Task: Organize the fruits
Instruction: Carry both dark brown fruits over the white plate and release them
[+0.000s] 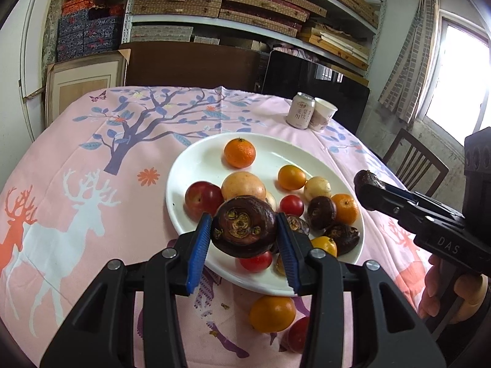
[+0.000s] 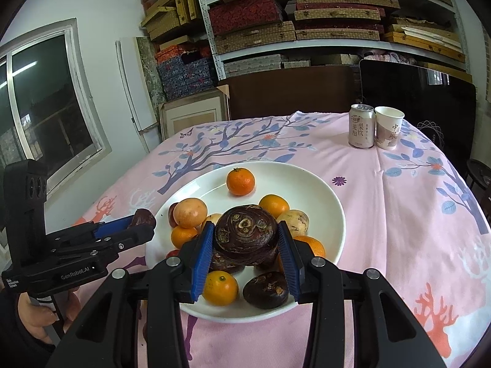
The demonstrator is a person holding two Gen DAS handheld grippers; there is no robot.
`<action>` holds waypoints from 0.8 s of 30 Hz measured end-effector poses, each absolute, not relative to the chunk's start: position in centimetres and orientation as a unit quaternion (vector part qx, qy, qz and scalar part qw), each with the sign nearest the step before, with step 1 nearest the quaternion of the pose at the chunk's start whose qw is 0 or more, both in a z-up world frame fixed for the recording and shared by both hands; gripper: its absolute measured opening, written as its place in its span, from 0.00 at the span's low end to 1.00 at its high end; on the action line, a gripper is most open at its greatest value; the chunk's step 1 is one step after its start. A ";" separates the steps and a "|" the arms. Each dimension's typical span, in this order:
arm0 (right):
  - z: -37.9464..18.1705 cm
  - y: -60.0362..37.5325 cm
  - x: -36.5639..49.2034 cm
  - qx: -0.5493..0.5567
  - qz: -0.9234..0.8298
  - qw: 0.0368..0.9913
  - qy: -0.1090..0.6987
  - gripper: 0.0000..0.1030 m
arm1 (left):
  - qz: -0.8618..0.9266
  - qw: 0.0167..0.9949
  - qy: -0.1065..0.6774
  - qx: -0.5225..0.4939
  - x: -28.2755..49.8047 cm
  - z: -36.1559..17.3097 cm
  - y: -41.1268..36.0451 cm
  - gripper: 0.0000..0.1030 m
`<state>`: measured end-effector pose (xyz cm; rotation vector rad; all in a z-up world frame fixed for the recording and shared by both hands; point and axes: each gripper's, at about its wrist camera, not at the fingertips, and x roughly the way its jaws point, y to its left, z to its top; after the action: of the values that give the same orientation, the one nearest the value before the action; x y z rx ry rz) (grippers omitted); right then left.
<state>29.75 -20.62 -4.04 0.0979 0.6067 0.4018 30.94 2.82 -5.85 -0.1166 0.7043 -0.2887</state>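
A white plate [image 1: 196,168] on the pink tablecloth holds oranges, red fruits, pale yellow fruits and dark brown water chestnuts. My left gripper [image 1: 244,233] is shut on a large water chestnut [image 1: 242,225], held above the plate's near rim. At the right of this view, my right gripper [image 1: 365,188] carries another water chestnut [image 1: 366,178] beside the plate. In the right wrist view, the right gripper [image 2: 245,239] is shut on its water chestnut [image 2: 245,233] over the plate [image 2: 322,202]. The left gripper [image 2: 142,225] with its chestnut [image 2: 144,216] hangs at the plate's left edge.
An orange [image 1: 271,312] and a red fruit [image 1: 299,334] lie on the cloth in front of the plate. A drink can [image 2: 361,126] and a paper cup [image 2: 389,127] stand at the far right of the table. A wooden chair [image 1: 414,159] is beyond the table's right edge.
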 end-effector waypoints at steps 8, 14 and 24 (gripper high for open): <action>-4.6 -20.3 30.2 0.050 0.199 0.931 0.302 0.41 | -0.137 0.924 0.355 -0.043 31.3 -6.7 2.3 0.41; -4.7 -19.9 30.6 0.042 0.201 0.931 0.303 0.41 | -0.132 0.920 0.367 -0.042 31.9 -7.3 2.1 0.42; -5.1 -20.2 30.2 0.056 0.203 0.931 0.300 0.65 | -0.115 0.931 0.345 -0.021 30.9 -6.8 1.9 0.63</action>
<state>30.18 -20.15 -5.11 0.1144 0.6135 0.4150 30.88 1.87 -6.82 -0.0432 0.7061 -0.2364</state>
